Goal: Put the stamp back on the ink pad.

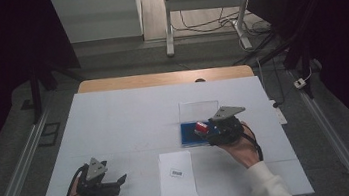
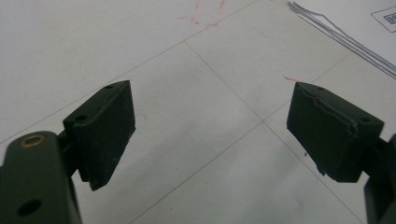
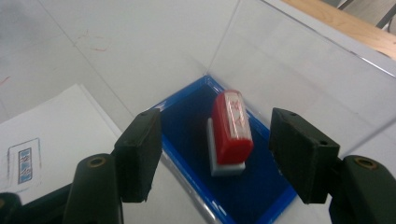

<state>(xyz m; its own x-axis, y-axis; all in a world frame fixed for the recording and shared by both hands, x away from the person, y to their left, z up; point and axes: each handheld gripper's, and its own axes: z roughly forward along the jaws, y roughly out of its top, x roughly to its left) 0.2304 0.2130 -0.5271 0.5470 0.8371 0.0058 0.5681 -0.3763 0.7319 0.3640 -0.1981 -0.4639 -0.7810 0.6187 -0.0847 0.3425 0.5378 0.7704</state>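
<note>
Red stamp (image 3: 231,130) on grey-white base, standing on blue ink pad (image 3: 196,116) inside open case with clear lid (image 3: 299,60) raised behind. Raised lettering on stamp's top face, too blurred to read. Seen between jaws of right hand-held gripper (image 3: 217,149), jaws spread apart, pads clear of stamp on both sides; nothing clamped. No earlier frame, so noted only as parted.

High view: stamp (image 1: 201,127) and ink pad (image 1: 189,134) right of centre on white tabletop (image 1: 124,119), right hand-held gripper (image 1: 211,129) just at pad's edge, grey plate on top.

Sheet of white paper (image 1: 177,175) near front edge, just in front of ink pad, bearing small rectangular printed mark (image 1: 175,173); same mark (image 3: 23,163) in right gripper view, blue with red inside, illegible.

Left hand-held gripper (image 1: 117,181) resting at front left, well apart from paper, jaws wide open, bare tabletop (image 2: 196,93) between pads (image 2: 107,130). Faint red scribbles on surface. Paper stack edge (image 2: 341,37) at upper right of left gripper view.
</note>
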